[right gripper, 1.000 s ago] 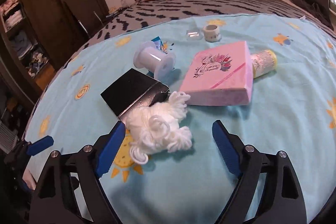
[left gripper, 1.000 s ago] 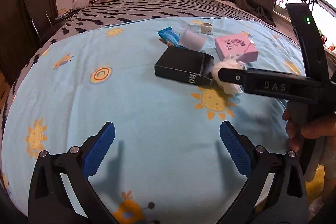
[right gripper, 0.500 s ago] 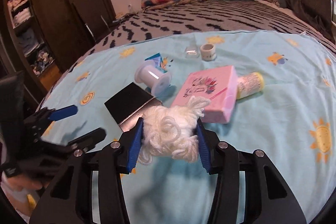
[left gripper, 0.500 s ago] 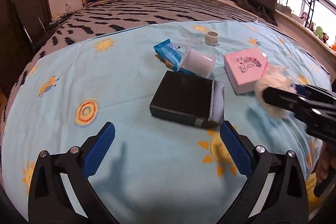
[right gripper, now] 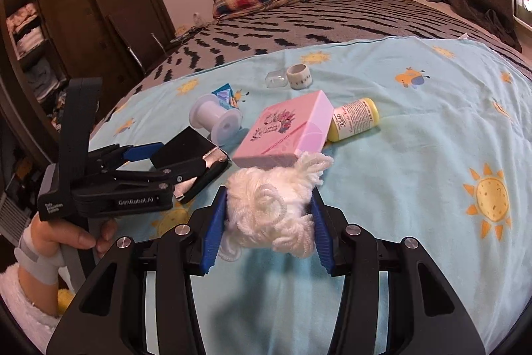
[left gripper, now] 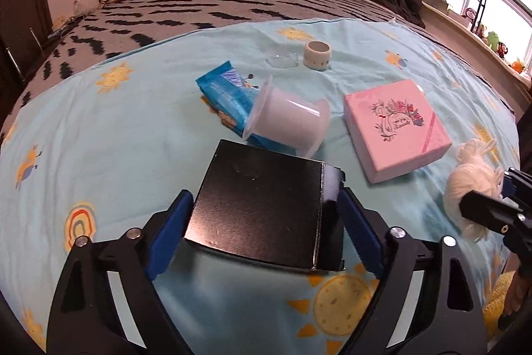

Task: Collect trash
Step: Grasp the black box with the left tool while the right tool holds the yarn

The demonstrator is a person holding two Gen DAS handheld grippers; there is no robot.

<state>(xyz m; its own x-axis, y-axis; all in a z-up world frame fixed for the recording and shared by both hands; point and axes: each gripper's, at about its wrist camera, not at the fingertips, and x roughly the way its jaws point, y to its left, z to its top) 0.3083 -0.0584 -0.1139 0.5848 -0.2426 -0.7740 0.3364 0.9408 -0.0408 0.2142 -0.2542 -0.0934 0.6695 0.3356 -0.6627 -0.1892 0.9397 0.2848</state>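
Note:
My left gripper point(left gripper: 262, 233) has its blue pads on both sides of a black box point(left gripper: 266, 205) that lies on the light blue sheet; it looks shut on it. It also shows in the right wrist view point(right gripper: 186, 155). My right gripper point(right gripper: 269, 222) is shut on a white yarn wad point(right gripper: 272, 212) and holds it above the sheet, right of the box; the wad also shows in the left wrist view point(left gripper: 472, 188). Beyond lie an empty white spool point(left gripper: 289, 125), a blue wrapper point(left gripper: 226, 92) and a pink box point(left gripper: 395, 128).
A yellow bottle point(right gripper: 355, 118) lies against the pink box. A tape roll point(left gripper: 317, 55) and a clear plastic piece point(left gripper: 282, 59) lie farther back. The zebra-striped bedcover point(left gripper: 232, 5), pillows and headboard are beyond. A wardrobe point(right gripper: 83, 22) stands left.
My left gripper moved forward and closed around the black box. My right gripper closed on the yarn wad, lifted it and drew it back to the right.

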